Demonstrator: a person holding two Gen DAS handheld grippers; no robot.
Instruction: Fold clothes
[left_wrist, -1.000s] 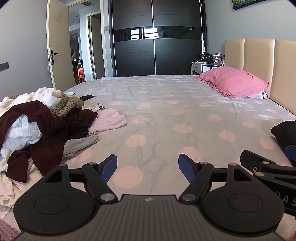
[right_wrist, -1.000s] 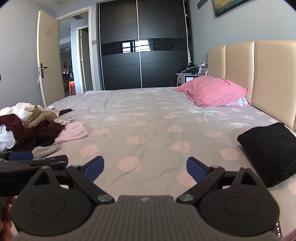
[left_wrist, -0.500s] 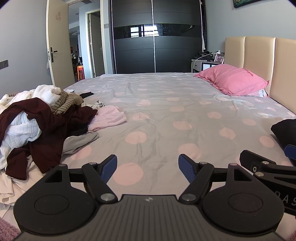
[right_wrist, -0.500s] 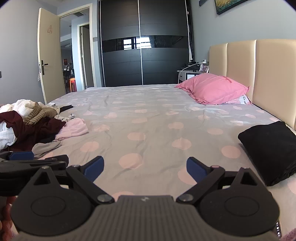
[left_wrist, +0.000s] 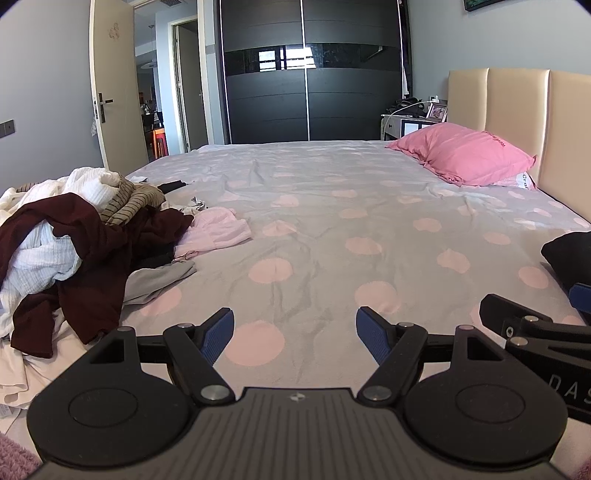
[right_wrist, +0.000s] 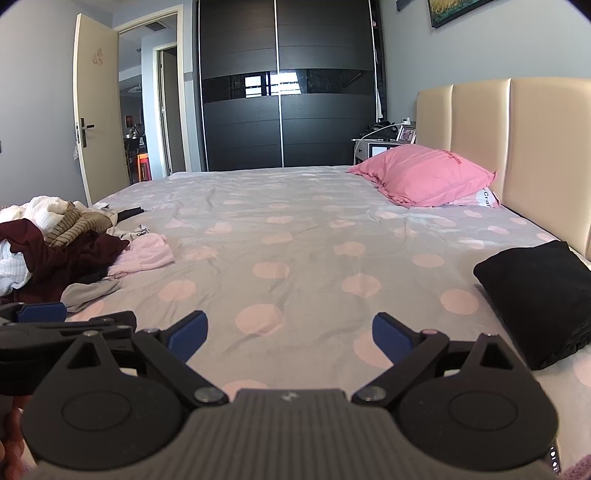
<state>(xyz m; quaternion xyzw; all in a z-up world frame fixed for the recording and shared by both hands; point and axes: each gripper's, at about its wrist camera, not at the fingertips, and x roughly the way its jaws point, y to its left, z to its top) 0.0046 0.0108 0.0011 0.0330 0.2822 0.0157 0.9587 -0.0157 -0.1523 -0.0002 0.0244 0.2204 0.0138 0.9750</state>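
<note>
A heap of loose clothes (left_wrist: 74, 240) lies on the left of the bed: a maroon garment (left_wrist: 88, 266), white pieces, a striped brown one, a pale pink one (left_wrist: 218, 230) and a grey one (left_wrist: 159, 278). The same heap (right_wrist: 62, 243) shows at the left of the right wrist view. A folded black garment (right_wrist: 539, 291) rests at the bed's right edge. My left gripper (left_wrist: 295, 332) hangs open over the bedsheet near the front edge, holding nothing. My right gripper (right_wrist: 290, 336) is open too and empty, just right of the left one.
The bed (left_wrist: 332, 229) has a grey sheet with pink dots, bare across its middle. A pink pillow (left_wrist: 465, 153) leans on the beige headboard (right_wrist: 517, 147) at the right. A dark wardrobe (left_wrist: 310, 74) and an open door (left_wrist: 110, 92) stand beyond the bed.
Both views have tilted slightly downward and pulled back a little, so the bed sits lower in frame. Both grippers stay open; no garment has moved.
</note>
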